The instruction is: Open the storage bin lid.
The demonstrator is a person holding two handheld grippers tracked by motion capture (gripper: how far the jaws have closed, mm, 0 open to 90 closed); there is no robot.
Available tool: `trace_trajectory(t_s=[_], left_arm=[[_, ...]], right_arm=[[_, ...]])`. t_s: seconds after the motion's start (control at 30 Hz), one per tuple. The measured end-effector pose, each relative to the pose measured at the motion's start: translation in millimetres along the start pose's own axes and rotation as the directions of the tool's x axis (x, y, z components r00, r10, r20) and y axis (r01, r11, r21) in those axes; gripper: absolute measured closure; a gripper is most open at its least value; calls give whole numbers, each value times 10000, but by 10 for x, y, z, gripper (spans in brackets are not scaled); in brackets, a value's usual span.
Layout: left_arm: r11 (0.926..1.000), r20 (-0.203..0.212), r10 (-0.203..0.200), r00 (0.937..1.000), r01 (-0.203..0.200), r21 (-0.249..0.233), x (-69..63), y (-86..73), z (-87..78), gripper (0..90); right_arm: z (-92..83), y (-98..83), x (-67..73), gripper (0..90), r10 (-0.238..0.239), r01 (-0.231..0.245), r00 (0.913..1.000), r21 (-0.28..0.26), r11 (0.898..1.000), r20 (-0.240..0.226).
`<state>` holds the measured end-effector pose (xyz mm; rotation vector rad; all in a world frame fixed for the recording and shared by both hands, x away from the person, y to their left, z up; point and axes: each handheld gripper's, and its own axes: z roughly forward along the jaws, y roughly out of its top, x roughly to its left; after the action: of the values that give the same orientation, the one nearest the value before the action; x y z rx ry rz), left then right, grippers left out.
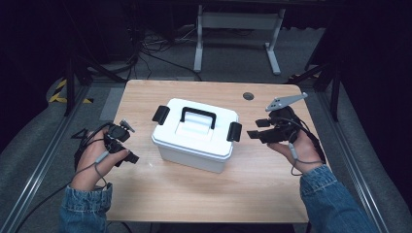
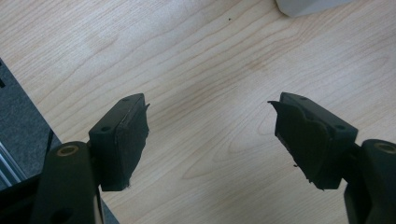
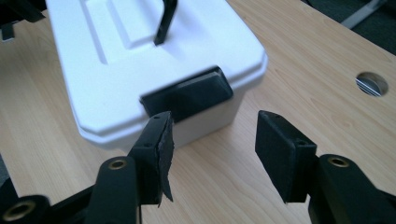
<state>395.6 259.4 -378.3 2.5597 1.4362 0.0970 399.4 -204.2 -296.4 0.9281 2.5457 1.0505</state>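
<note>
In the high view, a white box (image 1: 196, 134) with a black handle (image 1: 198, 117) on its lid sits near the middle of the wooden tabletop (image 1: 252, 184). A black latch (image 1: 161, 114) sticks out at the box's left end and another latch (image 1: 234, 131) at its right end. The left tool (image 1: 127, 155) is held in the left hand (image 1: 94, 165) to the left of the box, apart from it, with bare wood between. The right tool (image 1: 256, 129) is held in the right hand (image 1: 294, 145) to the right of the box, its tips just beside the right-end latch. A round hole (image 1: 248, 96) lies in the tabletop behind the box and to its right. Past the tabletop's far edge stands a white frame (image 1: 238, 29) among cables (image 1: 150, 48) on the floor.

In the left gripper view, the left tool (image 2: 210, 135) has its jaws spread wide with nothing between them but bare wood. A corner of the box (image 2: 308, 5) shows at the top edge, well away from the jaws.

In the right gripper view, the right tool (image 3: 212, 149) is also wide open and holds nothing. The box (image 3: 140, 60) lies just ahead, and its near latch (image 3: 187, 95) sits right above the tip of the jaw on the left of the view. The hole (image 3: 371, 83) lies off to the right of the box.
</note>
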Motion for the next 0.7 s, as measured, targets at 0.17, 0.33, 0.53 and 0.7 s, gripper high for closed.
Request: trace_trajectory(t_s=[0.17, 0.33, 0.53, 0.7], left_arm=[[9999, 12, -98, 10000, 98, 52, -10, -27, 15, 266], [9999, 26, -51, 10000, 51, 97, -9, -45, 8, 266], [10000, -43, -7, 10000, 7, 58, -11, -30, 4, 265], [10000, -9, 47, 10000, -47, 60, -18, -20, 11, 264]], right_arm=[[99, 205, 103, 468, -331, 329, 9988, -40, 9994, -355], [195, 372, 166, 467, -486, 491, 9964, 47, 9988, -695], [327, 577, 217, 461, -485, 515, 9942, 284, 9983, -965], [480, 730, 236, 461, -556, 626, 9913, 558, 9965, -1193]])
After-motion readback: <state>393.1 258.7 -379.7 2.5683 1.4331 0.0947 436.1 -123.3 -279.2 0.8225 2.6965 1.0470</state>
